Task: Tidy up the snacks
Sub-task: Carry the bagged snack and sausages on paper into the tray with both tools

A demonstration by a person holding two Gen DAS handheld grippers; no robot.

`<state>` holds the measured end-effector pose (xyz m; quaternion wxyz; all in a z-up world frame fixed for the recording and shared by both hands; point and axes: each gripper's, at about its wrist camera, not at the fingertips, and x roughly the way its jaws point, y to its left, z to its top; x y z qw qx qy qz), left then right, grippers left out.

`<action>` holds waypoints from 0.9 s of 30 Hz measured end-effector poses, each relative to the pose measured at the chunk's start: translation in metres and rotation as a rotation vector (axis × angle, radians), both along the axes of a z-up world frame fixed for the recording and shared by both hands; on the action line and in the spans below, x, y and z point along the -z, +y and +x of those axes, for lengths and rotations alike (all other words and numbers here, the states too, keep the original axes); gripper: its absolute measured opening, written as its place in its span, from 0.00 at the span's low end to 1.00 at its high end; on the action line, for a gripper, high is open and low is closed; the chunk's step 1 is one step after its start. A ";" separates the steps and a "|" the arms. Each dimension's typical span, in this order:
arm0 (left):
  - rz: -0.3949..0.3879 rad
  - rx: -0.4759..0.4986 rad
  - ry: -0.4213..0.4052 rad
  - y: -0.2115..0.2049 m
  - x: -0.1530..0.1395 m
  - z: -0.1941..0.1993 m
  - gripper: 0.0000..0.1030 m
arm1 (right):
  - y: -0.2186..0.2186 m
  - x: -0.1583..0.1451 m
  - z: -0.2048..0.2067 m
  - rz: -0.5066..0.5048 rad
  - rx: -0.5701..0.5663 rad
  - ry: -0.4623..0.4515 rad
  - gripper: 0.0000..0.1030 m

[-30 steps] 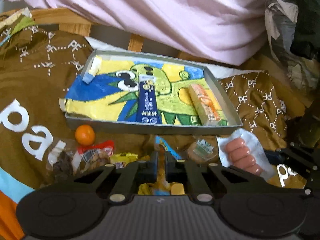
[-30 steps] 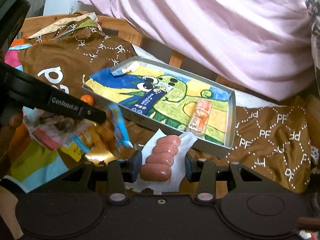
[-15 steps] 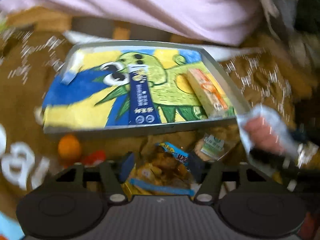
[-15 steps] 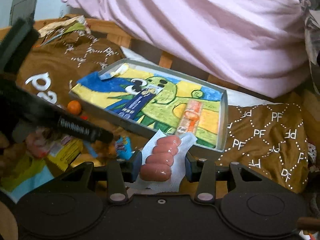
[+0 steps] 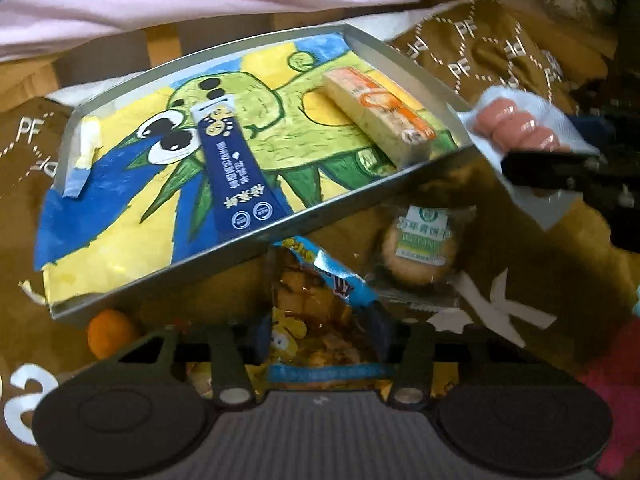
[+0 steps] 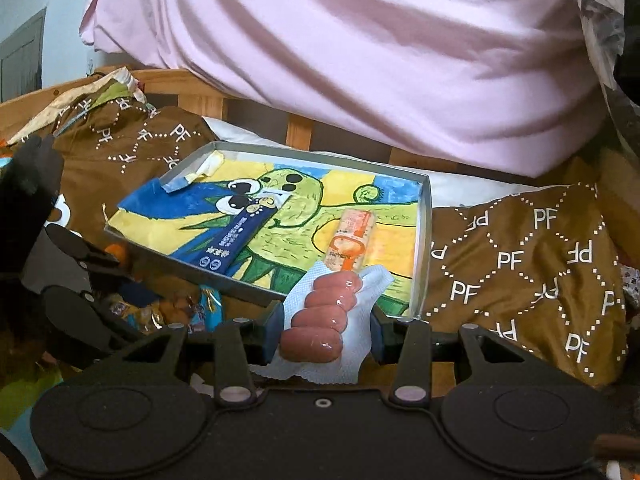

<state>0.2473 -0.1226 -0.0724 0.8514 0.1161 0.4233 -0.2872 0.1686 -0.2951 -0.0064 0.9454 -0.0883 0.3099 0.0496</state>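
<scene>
A grey tray [image 5: 192, 276] [image 6: 424, 240] lined with a dinosaur drawing holds a dark blue stick packet [image 5: 236, 164] [image 6: 236, 240] and an orange-and-yellow bar [image 5: 380, 116] [image 6: 350, 240]. My left gripper [image 5: 320, 336] sits just before the tray's near rim, its jaws closing on a blue snack bag [image 5: 320, 312] that fills the gap between the pads. My right gripper [image 6: 322, 336] is shut on a pack of pink sausages [image 6: 320, 320] [image 5: 516, 130] in white wrapping, held over the tray's near right corner.
A round cake in clear wrap [image 5: 420, 248] and an orange fruit [image 5: 110, 334] lie on the brown printed cloth [image 6: 520, 260] before the tray. More snack packets [image 6: 152, 312] lie at the left. Pink bedding [image 6: 360, 60] and a wooden frame [image 6: 200, 100] rise behind.
The left gripper, shut and empty a second ago, opened around the blue snack bag, rolled, and is narrowing on it. The right gripper carried the sausages closer to the tray's corner.
</scene>
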 end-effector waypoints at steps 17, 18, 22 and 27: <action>-0.137 -0.146 -0.156 0.024 -0.057 -0.034 0.27 | 0.016 0.000 -0.007 -0.004 -0.080 -0.095 0.44; -0.147 -0.156 -0.175 0.025 -0.063 -0.032 0.27 | 0.017 -0.002 -0.006 -0.006 -0.085 -0.116 0.44; -0.187 -0.209 -0.218 0.028 -0.082 -0.011 0.27 | 0.021 -0.008 0.003 0.006 -0.106 -0.192 0.44; -0.222 -0.286 -0.258 0.030 -0.089 0.026 0.27 | 0.026 -0.009 0.027 0.016 -0.116 -0.257 0.44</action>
